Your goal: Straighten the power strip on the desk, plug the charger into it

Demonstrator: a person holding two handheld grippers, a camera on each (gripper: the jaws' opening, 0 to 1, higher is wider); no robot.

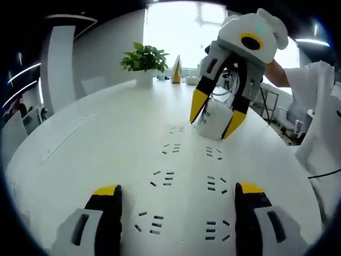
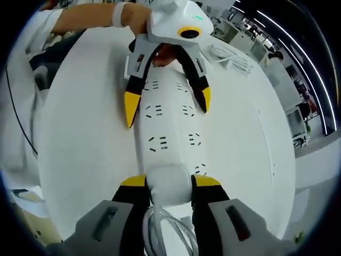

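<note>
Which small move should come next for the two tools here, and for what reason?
Probably close the left tool on the power strip, then turn the strip together with the right tool. The right tool already clamps the strip's cable end, while the left tool's jaws straddle the other end, open. The charger's place I cannot tell, so plugging should wait.

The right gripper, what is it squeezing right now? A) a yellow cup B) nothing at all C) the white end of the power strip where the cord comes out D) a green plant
C: in the right gripper view, the right gripper has its yellow-tipped jaws pressed on both sides of the power strip at its end, where the white cord comes out.
</note>
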